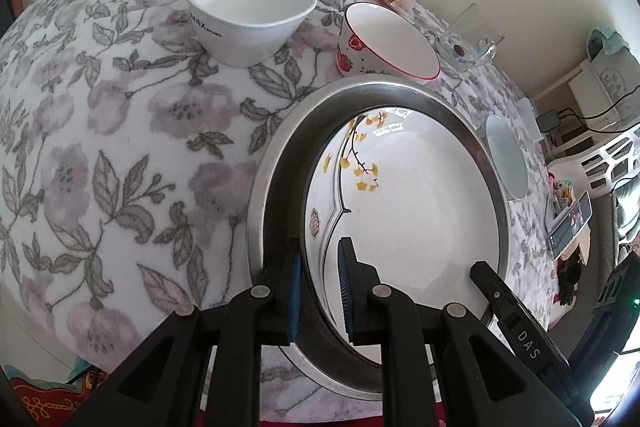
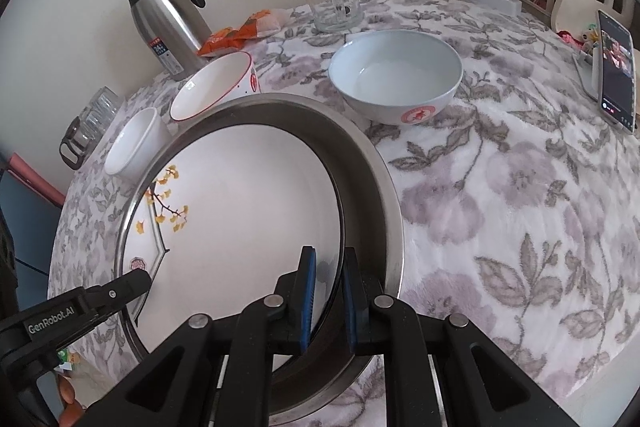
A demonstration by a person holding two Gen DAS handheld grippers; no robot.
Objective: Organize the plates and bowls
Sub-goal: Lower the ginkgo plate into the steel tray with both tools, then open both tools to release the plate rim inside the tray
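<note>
Resting inside a steel tray (image 1: 276, 163) on the floral tablecloth (image 1: 100, 147): one white plate (image 1: 408, 203) (yellow leaf motif). Left gripper (image 1: 320, 291) and right gripper (image 2: 329, 301) each stood clamped on opposite plate rims. Three bowls nearby.

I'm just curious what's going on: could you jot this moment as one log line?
left gripper: shut on white ginkgo-painted plate | right gripper: shut on the plate | plate in round steel tray | three bowls loose

Floral-clothed table (image 2: 500, 187): bowls, steel tray (image 2: 384, 195).
</note>
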